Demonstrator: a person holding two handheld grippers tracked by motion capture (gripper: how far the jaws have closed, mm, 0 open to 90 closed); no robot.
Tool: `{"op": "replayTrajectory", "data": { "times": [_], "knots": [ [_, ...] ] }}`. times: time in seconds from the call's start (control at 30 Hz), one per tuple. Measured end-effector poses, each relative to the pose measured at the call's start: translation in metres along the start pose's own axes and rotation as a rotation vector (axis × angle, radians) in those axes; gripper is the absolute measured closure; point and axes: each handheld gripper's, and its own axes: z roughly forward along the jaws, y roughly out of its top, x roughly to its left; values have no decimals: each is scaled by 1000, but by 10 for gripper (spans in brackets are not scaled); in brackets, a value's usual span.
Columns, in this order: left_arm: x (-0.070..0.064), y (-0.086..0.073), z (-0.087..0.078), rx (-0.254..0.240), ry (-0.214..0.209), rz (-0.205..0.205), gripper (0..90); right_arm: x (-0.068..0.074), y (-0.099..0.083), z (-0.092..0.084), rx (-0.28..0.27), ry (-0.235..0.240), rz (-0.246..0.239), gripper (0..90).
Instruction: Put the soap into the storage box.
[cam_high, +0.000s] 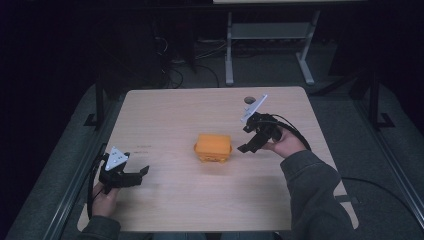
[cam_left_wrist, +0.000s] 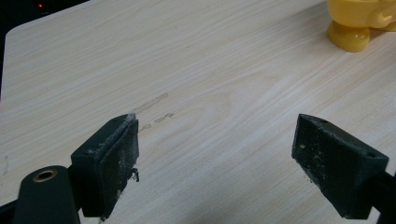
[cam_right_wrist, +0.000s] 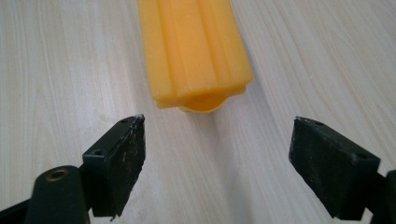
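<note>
Orange box (cam_high: 213, 146) sits lid-on at mid table (cam_high: 165, 110), upright, nothing else touching it. Right tongs (cam_high: 248, 144) hover just beside the box's right end, tilted down toward it. Left tongs (cam_high: 136, 176) are well apart from the box, toward the near left corner, low over the wood.

Risks, as judged from here: the box looks light and smooth-sided, so a one-sided push from the right tongs could slide or spin it across the table instead of gripping it. In the right gripper view the box (cam_right_wrist: 194, 51) lies lengthwise between the jaw lines, and its near end with the small tab sits slightly left of centre; closing off-centre could catch only the tab or lip and pop the lid or tip the box. The left tongs are too far from the box to brace it.

Right tongs (cam_right_wrist: 217, 161): jaws spread wide, wider than the box end, empty, touching nothing. Left tongs (cam_left_wrist: 215, 163): jaws also spread wide, empty, bare wood between them, box corner (cam_left_wrist: 357, 21) far off ahead and to one side.
</note>
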Motion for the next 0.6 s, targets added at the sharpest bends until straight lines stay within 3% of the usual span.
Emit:
{"op": "replayTrajectory", "data": {
  "times": [0.6],
  "knots": [
    [-1,0,0,4,2,2,141,1,-23,-11,-8,-18,45,180]
  ]
}}
